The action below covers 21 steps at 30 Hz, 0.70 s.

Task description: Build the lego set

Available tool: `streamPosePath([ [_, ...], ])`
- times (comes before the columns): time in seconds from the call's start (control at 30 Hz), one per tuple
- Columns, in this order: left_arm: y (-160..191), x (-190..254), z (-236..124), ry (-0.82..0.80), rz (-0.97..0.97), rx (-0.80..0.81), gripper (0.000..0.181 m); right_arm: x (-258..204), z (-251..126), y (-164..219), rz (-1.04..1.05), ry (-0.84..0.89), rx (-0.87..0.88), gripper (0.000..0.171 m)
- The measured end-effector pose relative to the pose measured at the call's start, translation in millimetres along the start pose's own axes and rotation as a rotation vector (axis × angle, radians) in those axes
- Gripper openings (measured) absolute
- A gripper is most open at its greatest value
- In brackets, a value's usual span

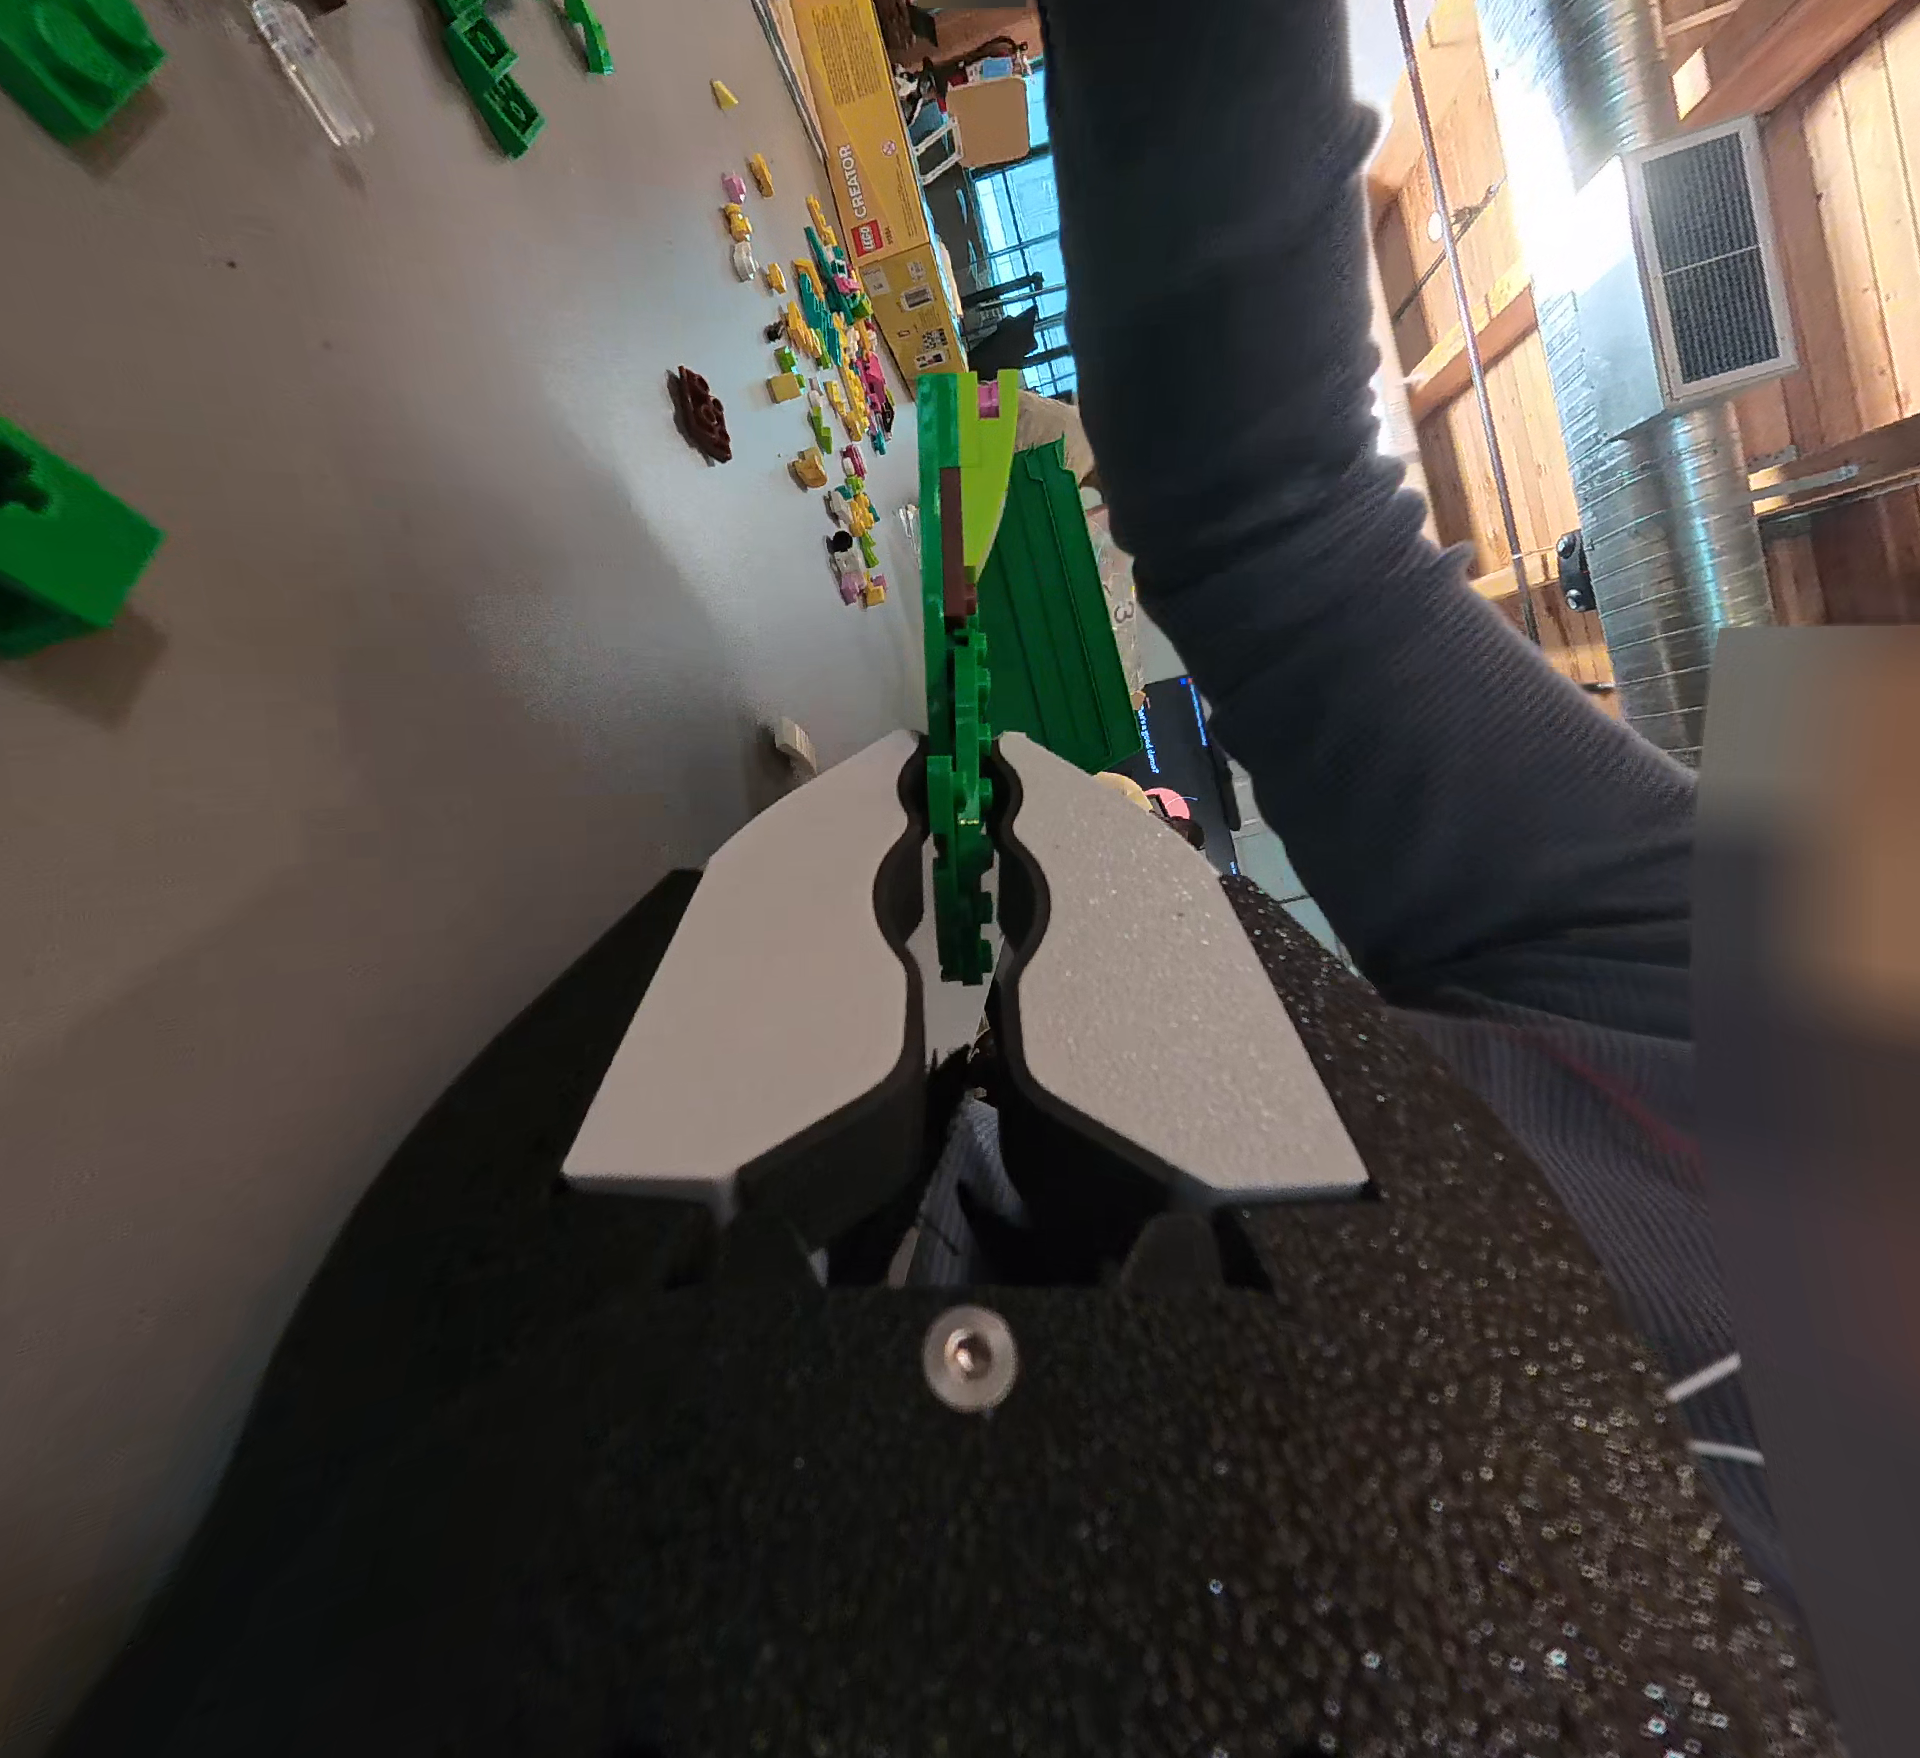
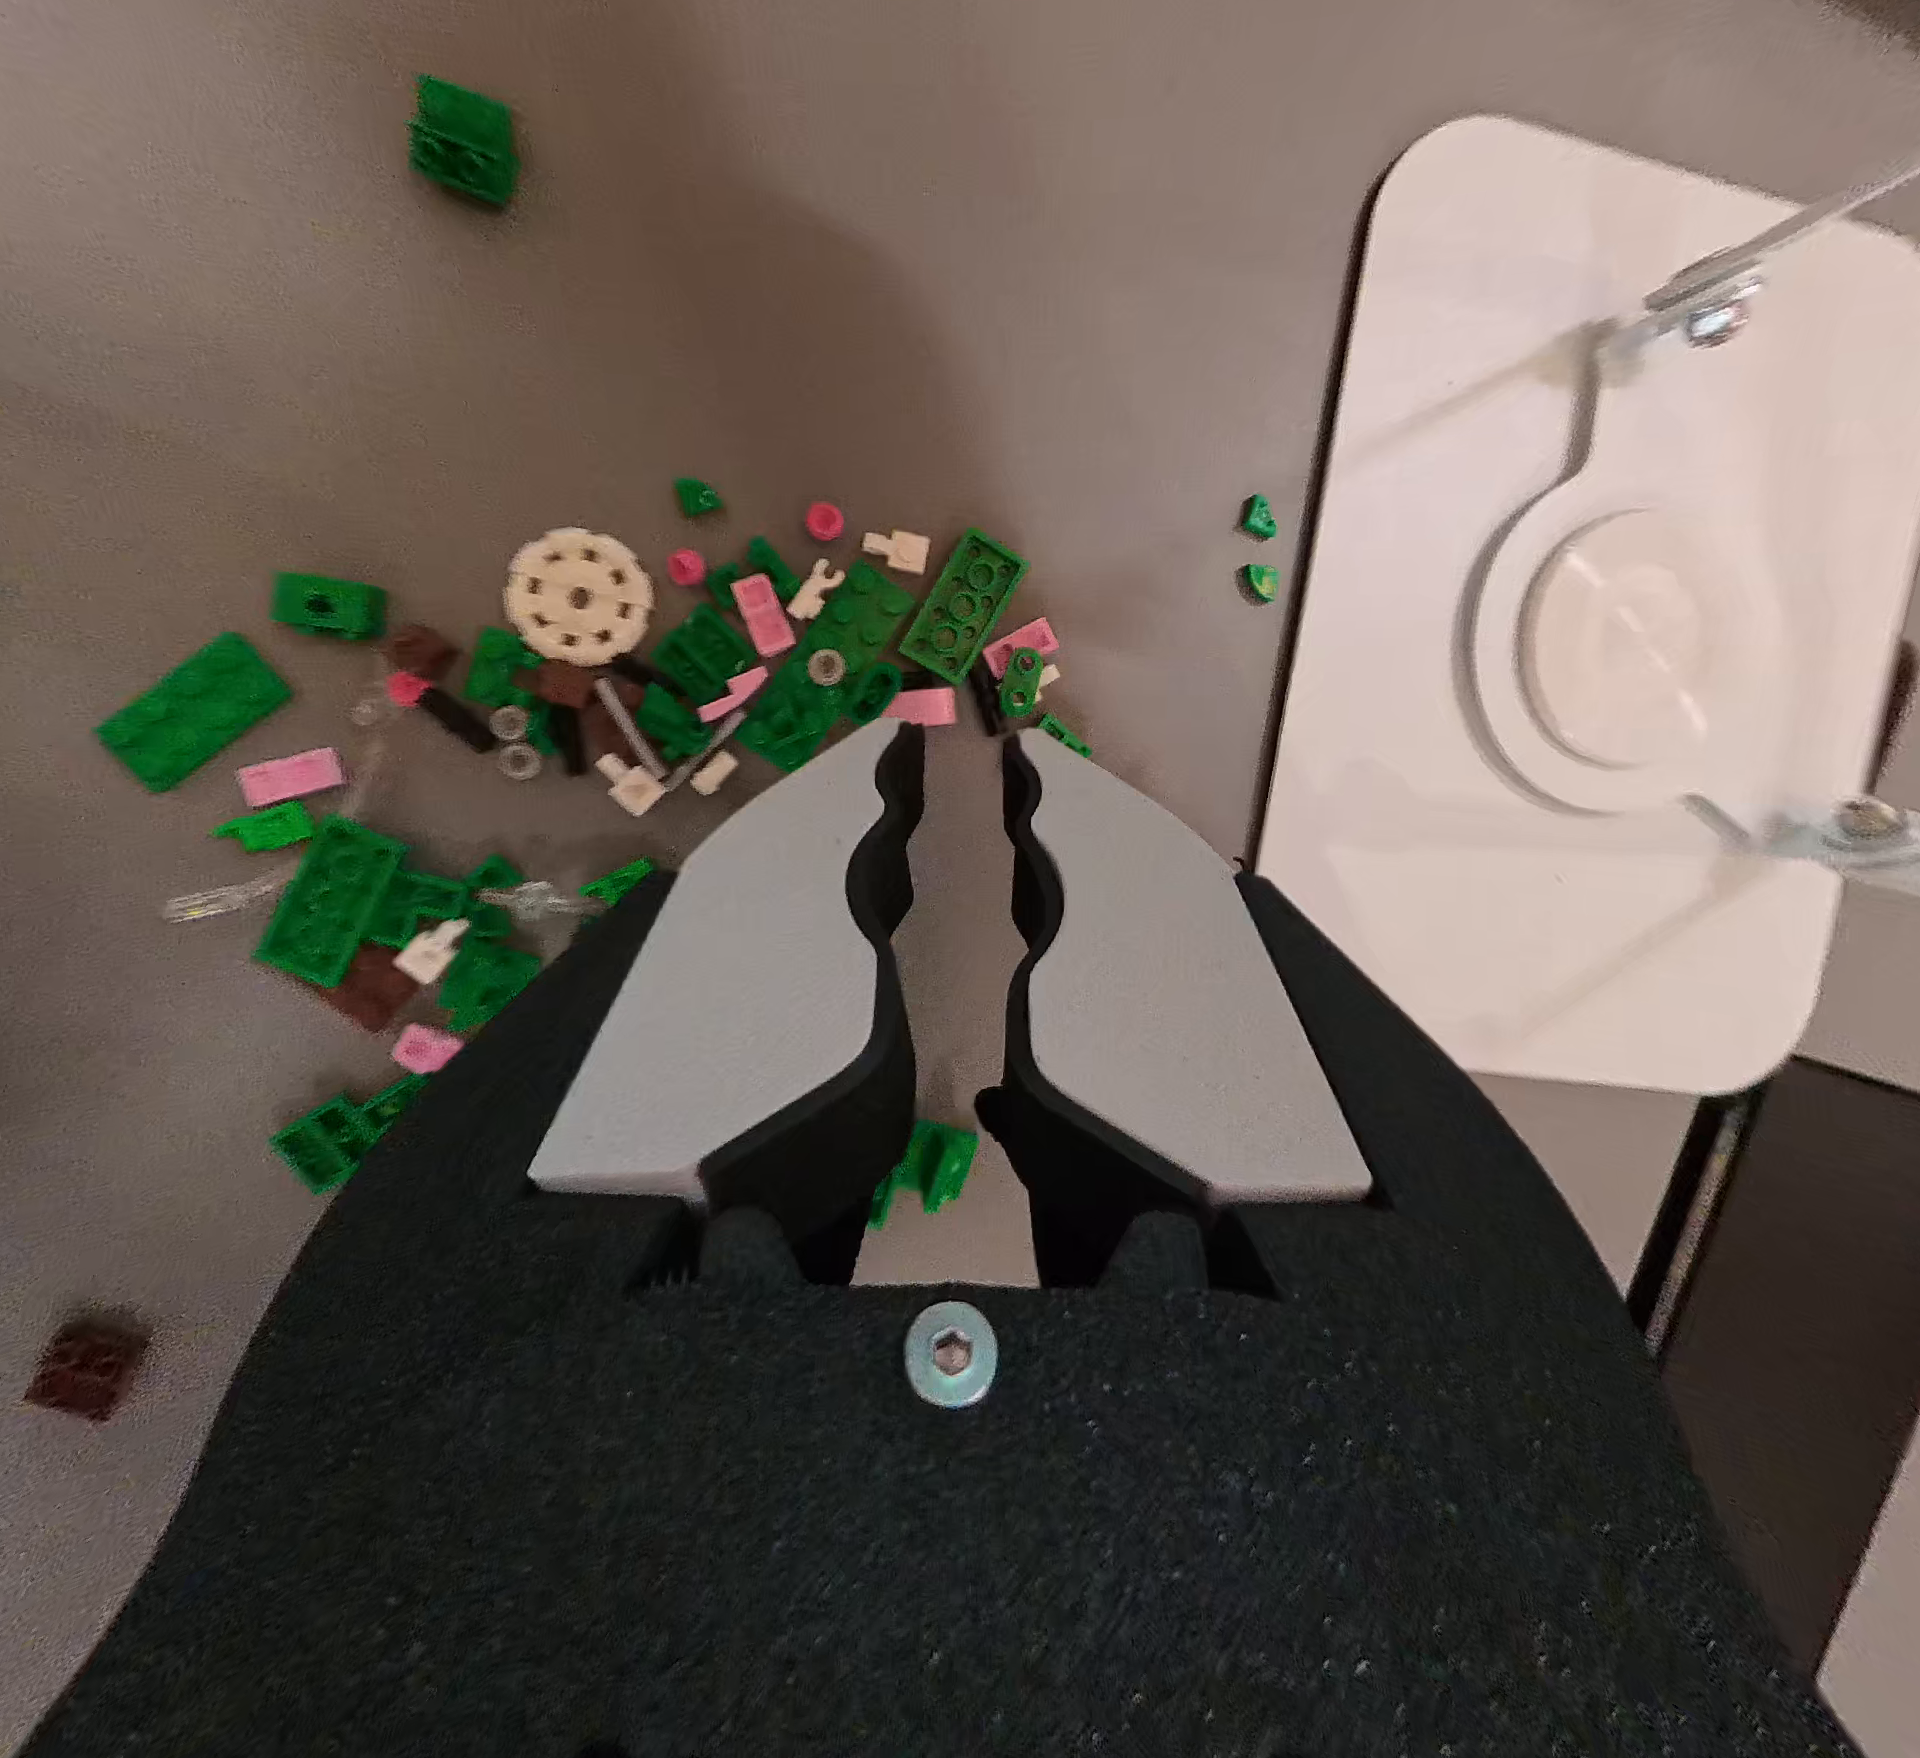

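A: Left gripper (image 1: 961, 861) is pinching a part-built green assembly (image 1: 961, 669), edge-on, with a lime wedge and a brown strip at its far end. It is being held up off the grey table (image 1: 416, 565).

B: So some building is done. And what is lying loose?

A: Plenty. Big green pieces (image 1: 73, 35) are sitting at far left, small yellow and pink bits (image 1: 831, 337) are lying beside the yellow box (image 1: 883, 181).

B: And on the right?

A: Right gripper (image 2: 961, 742) is hanging slightly spread, holding nothing, over a pile of loose pieces (image 2: 727, 669): green plates, pink tiles, a cream round disc (image 2: 579, 594). A white stand (image 2: 1558, 617) is sitting further right.

B: Judging by that, most of the set is waiting.
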<state>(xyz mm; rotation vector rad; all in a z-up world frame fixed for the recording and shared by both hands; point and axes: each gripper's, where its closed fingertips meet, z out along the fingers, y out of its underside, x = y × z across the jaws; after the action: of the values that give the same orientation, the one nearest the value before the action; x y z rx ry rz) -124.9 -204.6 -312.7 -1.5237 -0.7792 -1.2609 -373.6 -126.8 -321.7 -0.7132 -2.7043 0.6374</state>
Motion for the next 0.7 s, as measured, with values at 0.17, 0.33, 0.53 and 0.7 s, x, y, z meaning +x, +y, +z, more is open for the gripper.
streamPosePath([
  [0.17, 0, 0, 0, 0.006, -0.005, -0.002, 0.008, 11, 30, 10, -0.022, -0.092, -0.092, 0.02],
  [0.33, 0, 1, 0, 0.013, -0.009, -0.002, 0.008, 13, 36, 7, 0.007, -0.154, -0.106, 0.013],
  [0.53, 0, 1, 0, 0.015, -0.009, -0.004, 0.008, 15, 42, 9, 0.004, -0.174, -0.149, 0.007],
  [0.7, -4, 1, -1, 0.017, -0.009, 0.025, 0.008, 9, 30, 8, -0.03, -0.14, -0.107, 0.007],
])
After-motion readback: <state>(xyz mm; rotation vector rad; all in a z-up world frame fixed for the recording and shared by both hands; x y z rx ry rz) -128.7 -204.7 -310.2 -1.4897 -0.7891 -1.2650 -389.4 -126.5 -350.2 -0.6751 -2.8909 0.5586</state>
